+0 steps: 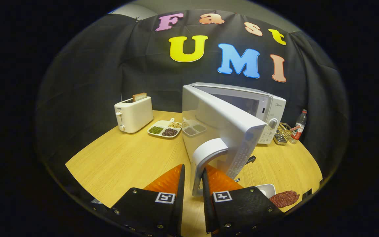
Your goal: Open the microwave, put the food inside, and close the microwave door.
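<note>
We see our tool (192, 184) with its fingers narrowed around the white curved handle (206, 158) of the white microwave's (262, 105) door (222, 131), which stands swung open toward us; whether both fingers press on it we cannot tell. The dark reddish slab of food (284, 198) lies on the light wooden counter (127, 158), beside a white dish (266, 189).

My gripper (192, 184) sits low and near, pointing toward the far side. I see its two fingers (180, 181) standing close together with a narrow gap between them, closed around the door handle (206, 158), one finger on each side.
</note>
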A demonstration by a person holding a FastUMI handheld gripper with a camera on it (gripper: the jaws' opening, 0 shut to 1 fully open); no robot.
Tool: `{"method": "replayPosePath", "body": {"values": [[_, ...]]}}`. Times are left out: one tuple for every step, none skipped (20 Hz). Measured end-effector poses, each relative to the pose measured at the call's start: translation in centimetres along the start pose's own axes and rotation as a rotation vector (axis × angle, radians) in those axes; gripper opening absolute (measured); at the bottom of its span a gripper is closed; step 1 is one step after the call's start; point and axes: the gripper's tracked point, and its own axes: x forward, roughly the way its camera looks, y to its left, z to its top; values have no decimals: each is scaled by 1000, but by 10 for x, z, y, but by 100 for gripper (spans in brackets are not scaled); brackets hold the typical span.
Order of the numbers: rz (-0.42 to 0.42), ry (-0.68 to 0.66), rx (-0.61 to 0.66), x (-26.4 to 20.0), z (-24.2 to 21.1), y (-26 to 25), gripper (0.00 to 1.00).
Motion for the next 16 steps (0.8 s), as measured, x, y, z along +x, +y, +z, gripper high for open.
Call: {"method": "replayPosePath", "body": {"values": [[13,-3,-14,-2,0,8,28],[32,-4,-28,-3,-2,16,28],[59,-4,-38,-6,-3,27,28],[81,-5,-46,-10,-6,35,28],[114,-5,-55,-14,-7,44,28],[159,-6,-59,-18,-7,55,28],[214,-6,-58,-24,-8,67,28],[276,-10,-57,-30,-9,81,28],[329,-17,-61,-39,-6,89,28],[373,-36,-64,-49,-2,93,28],[408,-58,-65,-59,2,95,28],[432,-79,-66,-68,8,94,28],[444,-94,-67,-77,13,90,29],[465,-119,-62,-85,20,85,29],[471,-144,-54,-90,28,80,41],[473,-170,-44,-97,36,71,54]]}}
